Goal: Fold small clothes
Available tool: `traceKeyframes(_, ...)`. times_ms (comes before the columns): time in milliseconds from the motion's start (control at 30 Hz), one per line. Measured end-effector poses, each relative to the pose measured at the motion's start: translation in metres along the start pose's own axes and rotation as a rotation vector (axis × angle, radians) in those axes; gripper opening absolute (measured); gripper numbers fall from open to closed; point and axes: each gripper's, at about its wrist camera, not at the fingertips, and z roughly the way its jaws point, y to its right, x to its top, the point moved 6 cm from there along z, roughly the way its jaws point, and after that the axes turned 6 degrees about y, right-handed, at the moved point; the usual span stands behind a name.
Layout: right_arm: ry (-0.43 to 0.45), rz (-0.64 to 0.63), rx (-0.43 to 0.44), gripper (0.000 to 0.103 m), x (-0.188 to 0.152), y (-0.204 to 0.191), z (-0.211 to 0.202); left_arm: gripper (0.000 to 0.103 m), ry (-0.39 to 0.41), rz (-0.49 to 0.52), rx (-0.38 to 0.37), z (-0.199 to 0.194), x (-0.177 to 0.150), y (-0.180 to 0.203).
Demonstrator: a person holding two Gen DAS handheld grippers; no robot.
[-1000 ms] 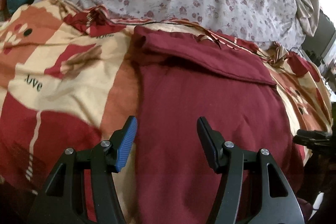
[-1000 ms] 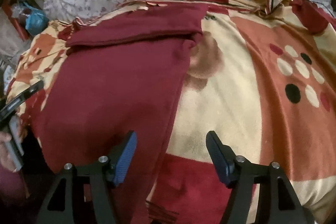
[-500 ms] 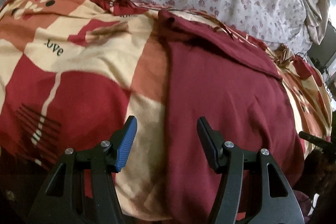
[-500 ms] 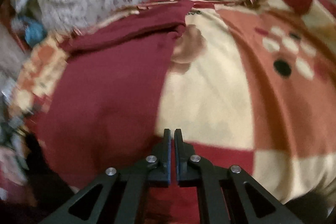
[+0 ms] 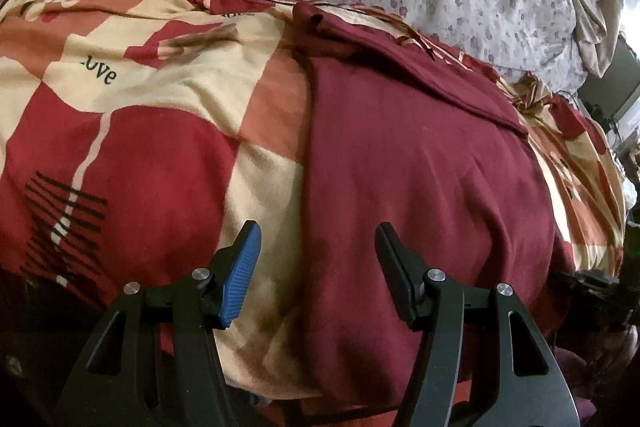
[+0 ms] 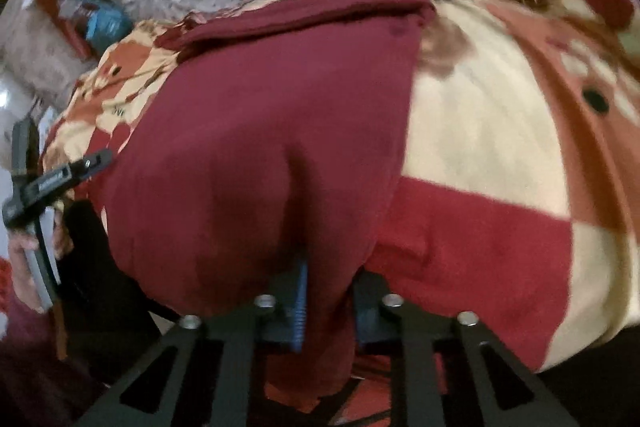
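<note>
You are only starting: the maroon garment [image 5: 420,187] is lying on the patterned blanket [image 5: 140,155], one far flap already folded. Your right gripper [image 6: 326,291] is pinching its near edge, jaws easing apart slightly; your left gripper [image 5: 318,259] is hovering spread, holding nothing.

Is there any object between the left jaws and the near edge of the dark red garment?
Nothing visible stands in the way. The left gripper hangs open just above the maroon garment, over its left edge; only the patterned blanket lies beneath. The right gripper has garment cloth between its jaws, which are opening.
</note>
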Motion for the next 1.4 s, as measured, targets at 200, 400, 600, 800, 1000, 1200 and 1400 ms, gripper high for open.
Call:
traceKeyframes(200,0.004,0.008,-0.03,0.012,-0.002,0.012,-0.006,0.059,0.002,-0.023,0.001,-0.004,-0.005,-0.005)
traceKeyframes(400,-0.009,0.017,-0.012,0.012,-0.004,0.015,-0.011,0.06,0.001,-0.033,0.0,-0.014,-0.008,-0.013)
traceKeyframes(600,-0.036,0.134,0.056,0.046,-0.015,0.026,-0.015,0.065,-0.051,-0.043,-0.005,-0.013,-0.02,-0.019)
traceKeyframes(800,-0.064,0.111,0.086,0.049,-0.026,0.02,-0.014,0.065,-0.107,-0.014,-0.014,-0.013,-0.037,-0.021)
traceKeyframes(1000,-0.096,0.099,0.111,0.054,-0.027,0.012,-0.006,0.065,-0.147,0.03,-0.07,-0.018,-0.051,-0.011)
traceKeyframes(1200,-0.108,0.073,0.121,0.058,-0.028,0.007,-0.003,0.065,-0.129,0.131,-0.033,-0.017,-0.055,0.006)
traceKeyframes(1400,-0.116,0.075,0.117,0.058,-0.026,0.006,-0.001,0.065,-0.117,0.156,-0.012,-0.011,-0.053,0.008)
